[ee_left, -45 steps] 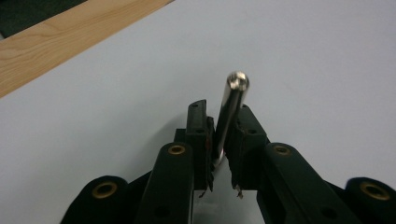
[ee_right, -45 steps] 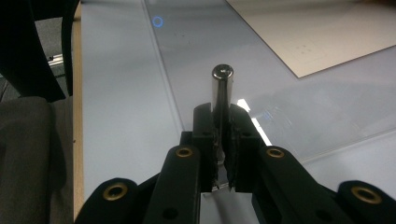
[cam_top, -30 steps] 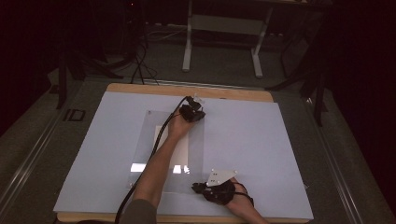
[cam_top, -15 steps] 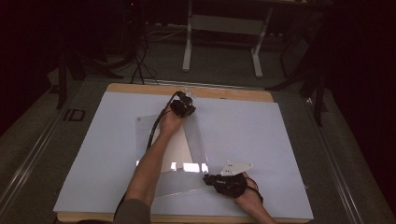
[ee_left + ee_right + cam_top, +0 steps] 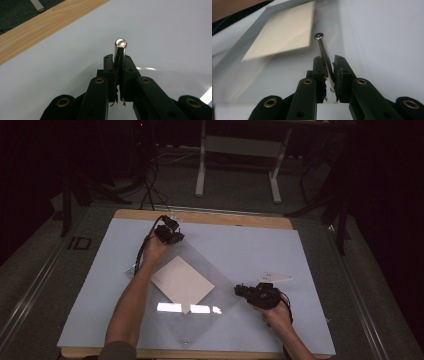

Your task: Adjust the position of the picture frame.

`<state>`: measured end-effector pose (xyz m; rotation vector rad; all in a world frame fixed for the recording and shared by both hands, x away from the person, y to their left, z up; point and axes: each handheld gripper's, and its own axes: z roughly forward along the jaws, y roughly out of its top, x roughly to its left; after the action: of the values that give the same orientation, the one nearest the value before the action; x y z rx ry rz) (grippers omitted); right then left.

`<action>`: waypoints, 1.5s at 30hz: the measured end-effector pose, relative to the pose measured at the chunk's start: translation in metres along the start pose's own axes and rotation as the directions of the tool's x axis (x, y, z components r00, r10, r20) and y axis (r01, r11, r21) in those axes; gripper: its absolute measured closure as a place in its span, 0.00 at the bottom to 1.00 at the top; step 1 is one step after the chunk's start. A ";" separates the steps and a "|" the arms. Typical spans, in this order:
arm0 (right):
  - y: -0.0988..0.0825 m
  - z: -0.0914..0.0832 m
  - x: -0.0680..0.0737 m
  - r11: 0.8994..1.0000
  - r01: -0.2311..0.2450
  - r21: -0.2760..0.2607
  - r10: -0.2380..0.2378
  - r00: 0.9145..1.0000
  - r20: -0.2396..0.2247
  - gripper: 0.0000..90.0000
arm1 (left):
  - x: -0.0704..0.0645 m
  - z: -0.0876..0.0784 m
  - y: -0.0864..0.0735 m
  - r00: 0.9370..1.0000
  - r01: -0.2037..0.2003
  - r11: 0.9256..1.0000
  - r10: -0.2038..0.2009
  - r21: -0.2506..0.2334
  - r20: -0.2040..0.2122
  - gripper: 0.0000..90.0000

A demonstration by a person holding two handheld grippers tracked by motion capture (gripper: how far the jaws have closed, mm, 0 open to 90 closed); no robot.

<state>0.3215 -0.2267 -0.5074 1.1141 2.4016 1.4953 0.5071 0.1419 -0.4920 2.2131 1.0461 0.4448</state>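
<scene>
A clear plastic sheet (image 5: pixel 212 270) lies cornerwise on the white mat, with a beige card (image 5: pixel 182 285) at its middle. At the far corner my left gripper (image 5: pixel 170 236) (image 5: pixel 117 57) is shut on a shiny metal pin (image 5: pixel 120 47) that stands up between its pads. At the sheet's right corner is my right gripper (image 5: pixel 241 291) (image 5: pixel 328 58). Its jaws have just been opening. A thin slanted pin (image 5: pixel 322 46) is between them, leaning on the left pad with a slim gap on the other side. The card (image 5: pixel 284 32) lies beyond.
The white mat (image 5: pixel 300 250) covers a wooden table whose bare edge (image 5: pixel 225 219) runs along the far side. Small pins mark the sheet's left corner (image 5: pixel 131 268) and near corner (image 5: pixel 185 341). A table frame (image 5: pixel 237 150) stands on the dark floor behind.
The sheet has swung from square to cornerwise. My left gripper moved left with its corner, my right gripper moved right and farther away. The beige card is now uncovered by the forearm.
</scene>
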 end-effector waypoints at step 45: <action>0.061 0.050 -0.108 0.987 -0.153 0.042 0.143 0.975 0.170 0.87 | -0.004 -0.034 -0.082 0.997 0.039 0.999 -0.040 0.014 0.070 0.95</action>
<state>0.4538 -0.2419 -0.5140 1.3986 2.3046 1.3227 0.4402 0.1917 -0.5222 2.1988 1.0554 0.3411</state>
